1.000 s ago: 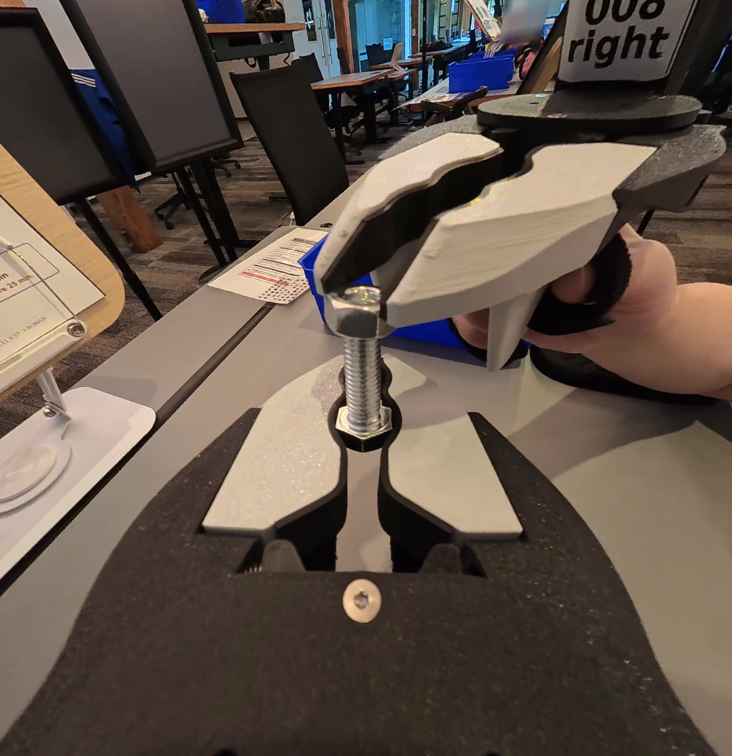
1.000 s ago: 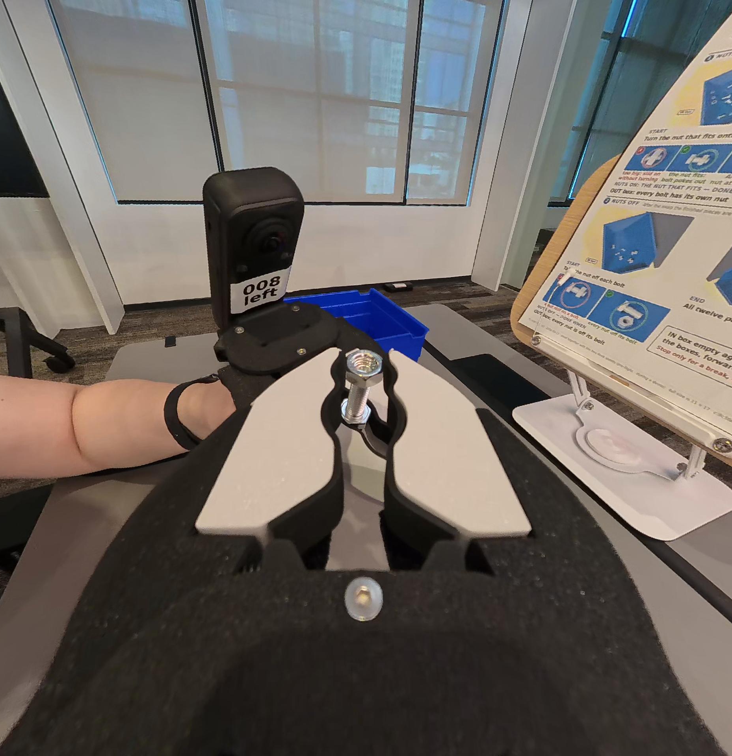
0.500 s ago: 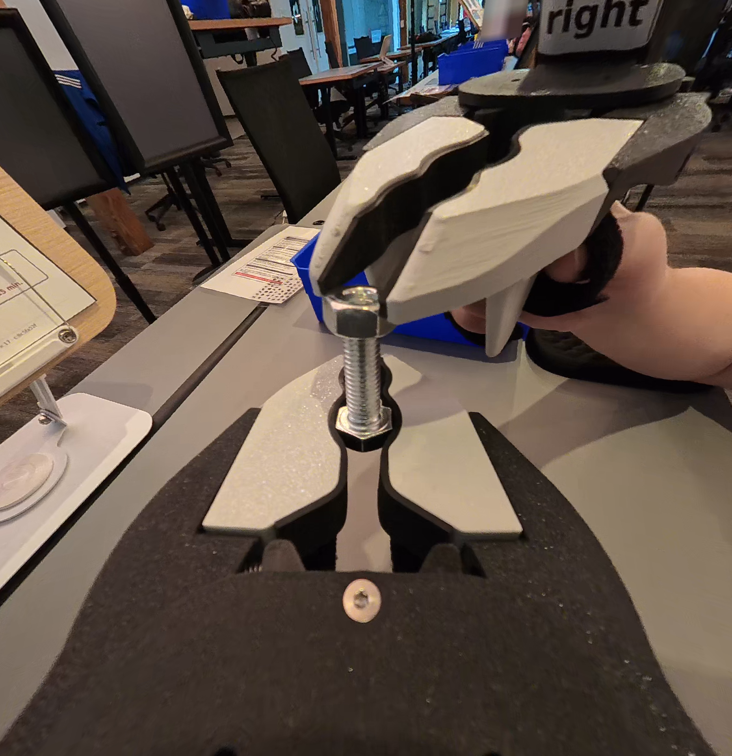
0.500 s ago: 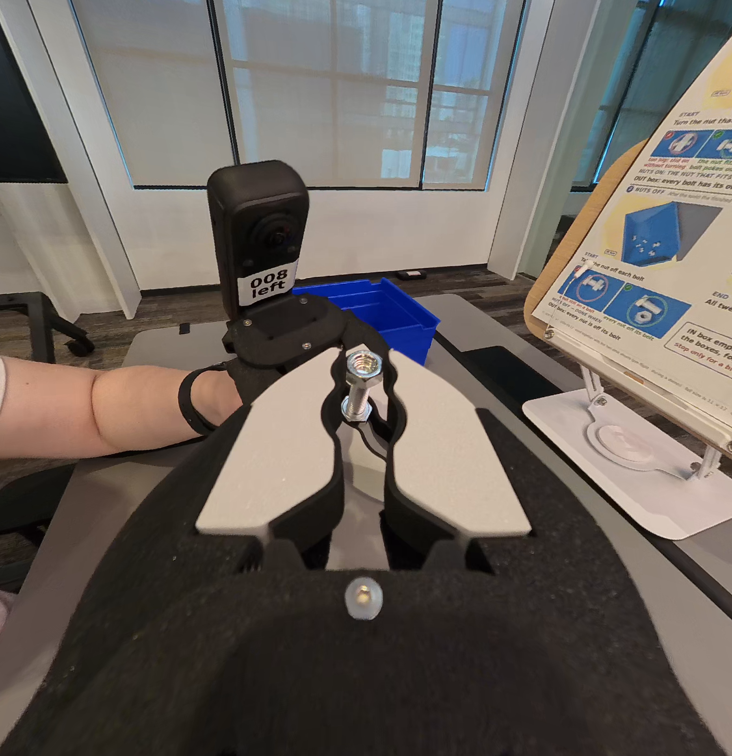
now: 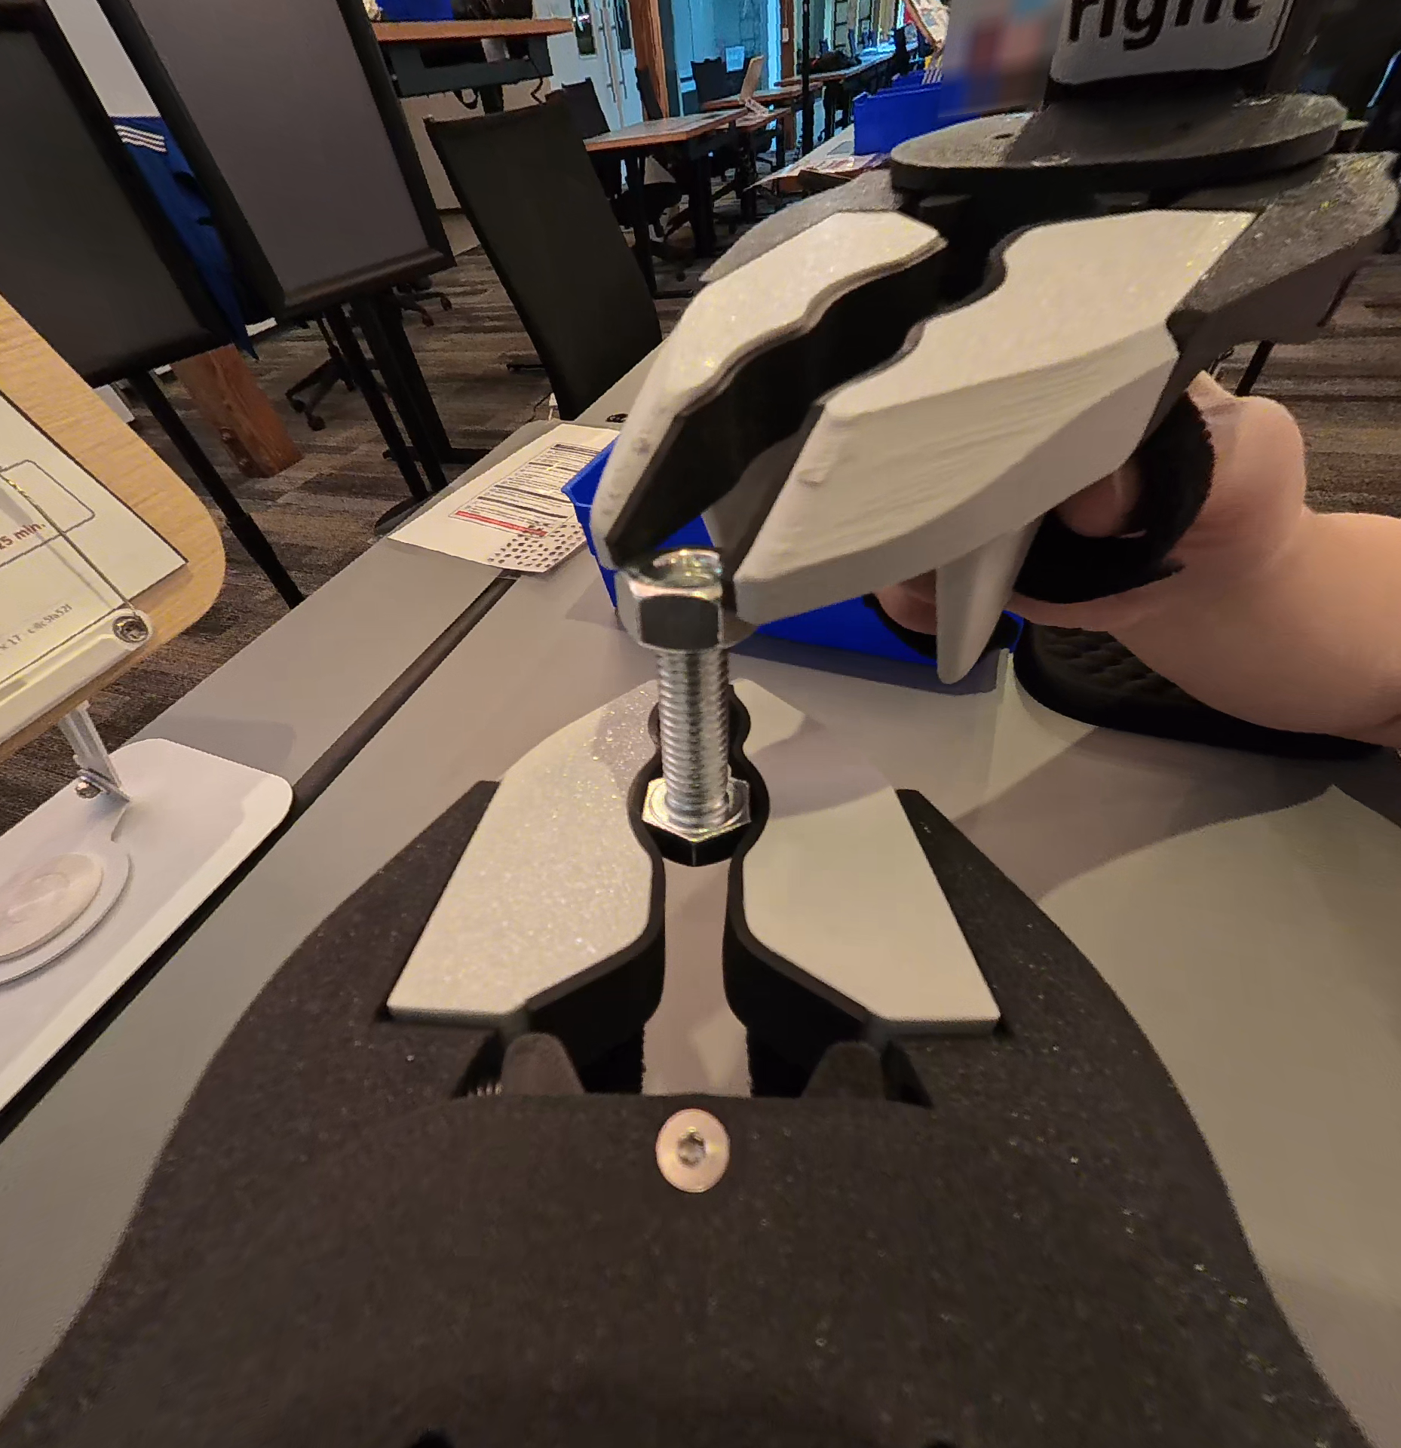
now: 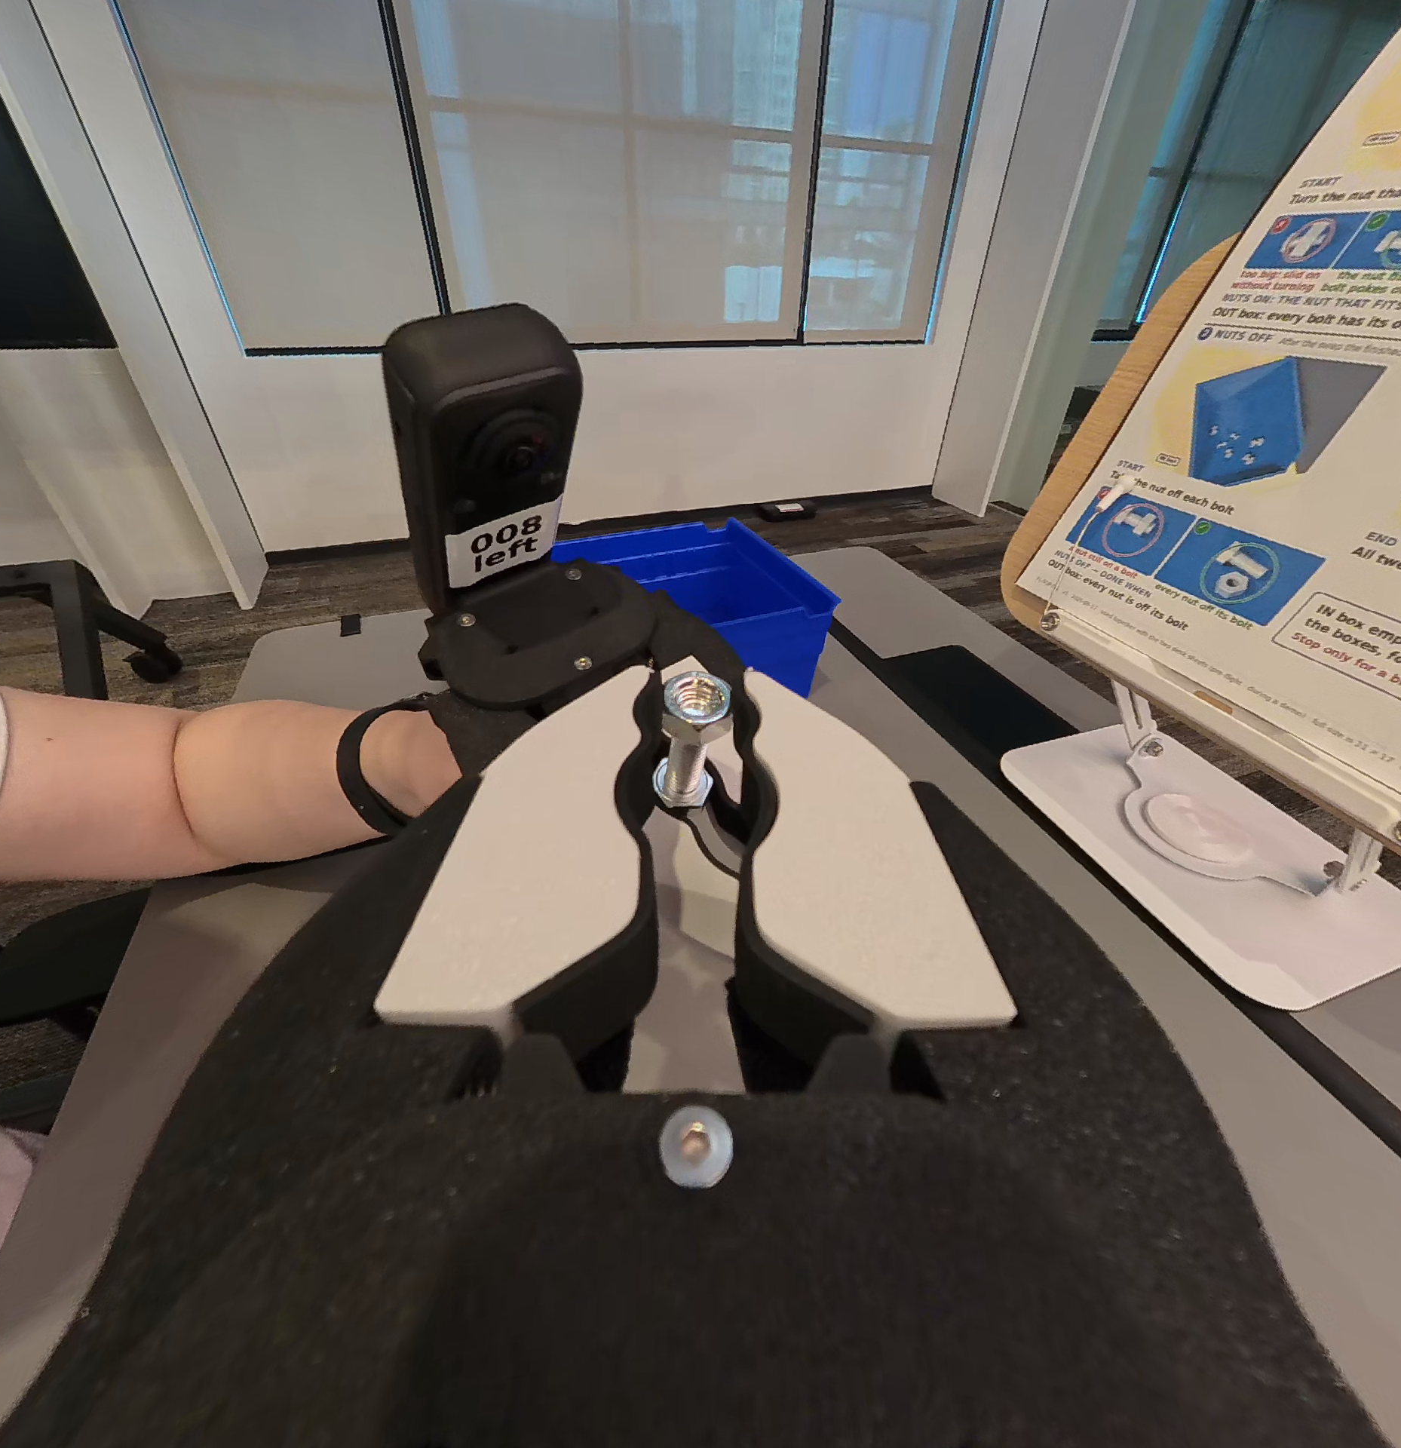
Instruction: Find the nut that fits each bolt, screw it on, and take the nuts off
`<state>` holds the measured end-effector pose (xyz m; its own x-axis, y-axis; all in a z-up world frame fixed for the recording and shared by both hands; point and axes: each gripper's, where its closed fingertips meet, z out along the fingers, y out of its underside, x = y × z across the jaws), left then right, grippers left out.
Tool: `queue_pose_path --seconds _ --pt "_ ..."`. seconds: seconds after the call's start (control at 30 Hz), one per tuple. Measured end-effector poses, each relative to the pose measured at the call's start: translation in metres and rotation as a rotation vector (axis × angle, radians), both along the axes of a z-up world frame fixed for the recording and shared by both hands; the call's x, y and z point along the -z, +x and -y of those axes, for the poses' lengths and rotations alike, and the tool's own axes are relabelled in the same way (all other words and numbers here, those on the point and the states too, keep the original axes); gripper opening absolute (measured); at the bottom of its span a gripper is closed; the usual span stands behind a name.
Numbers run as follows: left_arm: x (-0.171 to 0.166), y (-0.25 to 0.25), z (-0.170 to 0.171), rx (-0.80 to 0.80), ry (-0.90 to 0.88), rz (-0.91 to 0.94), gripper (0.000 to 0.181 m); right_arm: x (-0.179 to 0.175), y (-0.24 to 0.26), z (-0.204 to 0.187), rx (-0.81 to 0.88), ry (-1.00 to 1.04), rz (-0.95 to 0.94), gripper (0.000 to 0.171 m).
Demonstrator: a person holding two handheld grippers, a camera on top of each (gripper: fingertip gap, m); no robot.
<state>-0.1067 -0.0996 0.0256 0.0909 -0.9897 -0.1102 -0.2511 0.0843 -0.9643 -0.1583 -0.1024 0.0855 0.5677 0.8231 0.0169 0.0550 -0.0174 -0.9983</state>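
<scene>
While left tongs (image 5: 696, 815) clamp the bolt (image 5: 693, 736) (upright), right tongs (image 5: 674, 560) pinch its nut (image 5: 674, 607).

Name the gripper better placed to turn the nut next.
Right. The right gripper is shut on the nut at the bolt's top, while the left gripper clamps the bolt's head, steadying it.

a: what's behind the grey table (image 5: 306, 689)?
b: dark patterned carpet (image 5: 478, 368), a black chair (image 5: 548, 258) pushed up to the table edge, and black panels on stands (image 5: 290, 141) to the left. further back stand rows of wooden-topped desks (image 5: 658, 133).
a: and the other way?
b: tall windows (image 6: 603, 164) with white frames and pale blinds let in daylight, above a white wall (image 6: 682, 447). a chair's wheeled base (image 6: 145, 650) sits on the carpet at left.
</scene>
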Motion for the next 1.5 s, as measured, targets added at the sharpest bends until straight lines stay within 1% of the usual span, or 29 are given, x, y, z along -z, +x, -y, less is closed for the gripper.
queue_pose_path --seconds 0.53,1.5 --pt "-0.001 0.0 0.002 0.014 -0.005 0.005 0.01 -0.001 0.001 0.002 -0.007 0.027 0.021 0.016" --pt "-0.01 0.002 0.01 0.051 -0.001 0.079 0.01 -0.008 -0.001 0.01 -0.038 0.073 0.029 0.015"
